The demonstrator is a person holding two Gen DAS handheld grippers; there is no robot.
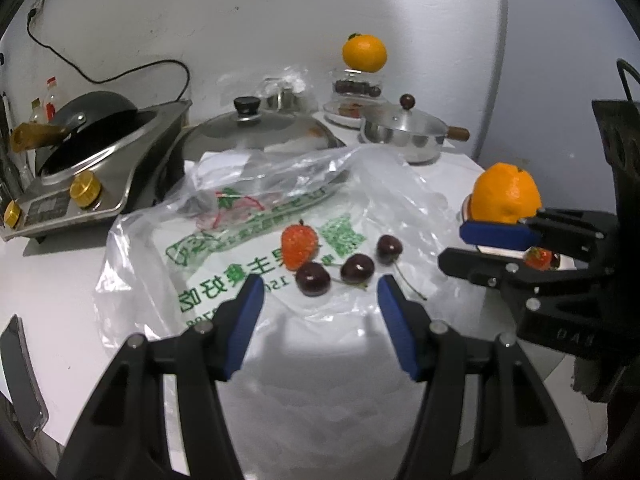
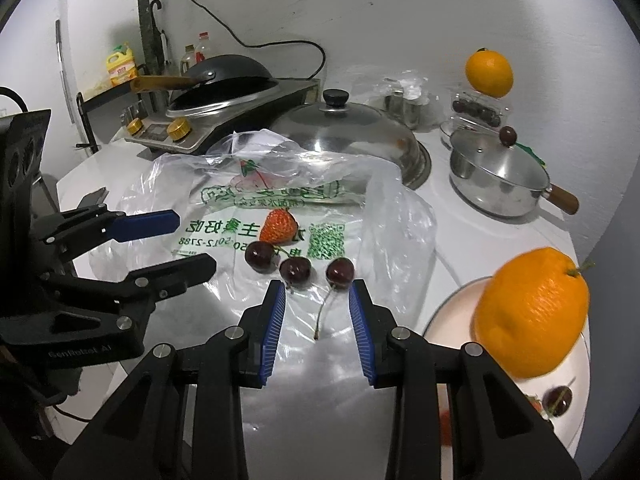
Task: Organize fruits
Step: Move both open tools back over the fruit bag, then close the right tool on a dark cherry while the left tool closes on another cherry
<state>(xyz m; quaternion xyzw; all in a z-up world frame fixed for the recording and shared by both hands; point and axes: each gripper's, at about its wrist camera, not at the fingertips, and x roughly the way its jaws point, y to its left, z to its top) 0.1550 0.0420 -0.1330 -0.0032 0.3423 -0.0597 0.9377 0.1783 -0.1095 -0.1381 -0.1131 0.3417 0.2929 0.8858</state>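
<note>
Both hand-held grippers, left (image 1: 320,286) and right (image 2: 317,292), hover empty with jaws apart over three small dark-red glossy cherries (image 2: 340,273) on crinkly clear plastic bag (image 2: 400,216); light, bruisable, slippery, so pinch the body gently.

Both tongs point forward and downward, empty: the left tongs (image 1: 320,288) gape wide, the right tongs (image 2: 317,294) stand narrower apart.

Near side: the bare white table (image 1: 320,400) before the fruit lies free.
Middle: three dark red cherries (image 2: 296,270) and an orange-red strawberry (image 2: 279,226) lie close together on a crinkled clear plastic bag (image 2: 384,216).
Right: a large orange on a white plate (image 2: 532,312) blocks.
Behind: a domed steel lid (image 2: 344,132) and a small steel saucepan (image 2: 496,184) stand in the way.
</note>
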